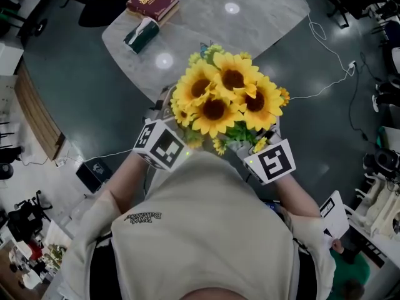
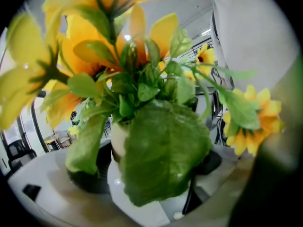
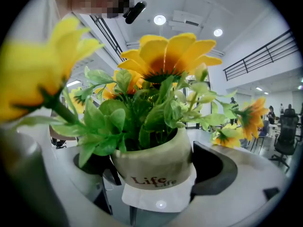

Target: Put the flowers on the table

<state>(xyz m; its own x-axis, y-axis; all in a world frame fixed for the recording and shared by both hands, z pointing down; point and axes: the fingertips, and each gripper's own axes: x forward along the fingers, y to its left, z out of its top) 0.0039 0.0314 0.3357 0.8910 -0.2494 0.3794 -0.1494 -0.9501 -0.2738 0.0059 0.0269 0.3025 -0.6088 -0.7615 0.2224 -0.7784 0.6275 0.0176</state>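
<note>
Right gripper view shows the right gripper (image 3: 156, 176) with its jaws clamped on either side of a pale pot (image 3: 151, 162). The left gripper (image 2: 149, 174) pinches the same pot from the opposite side, half hidden by a leaf (image 2: 163, 150). Above, the sunflowers (image 1: 225, 95) ride in the air by the near edge of the table (image 1: 262, 11), not yet set down. The blooms look top-heavy, so a slackened or uneven grip could tip the pot.

Round ceiling lamps (image 3: 159, 20) glare overhead, mirrored on the pale marble tabletop (image 1: 262, 24); fisheye edges go black, yellow petals (image 3: 33, 74) nearest the right claw (image 3: 154, 174) blur (heavily).
</note>
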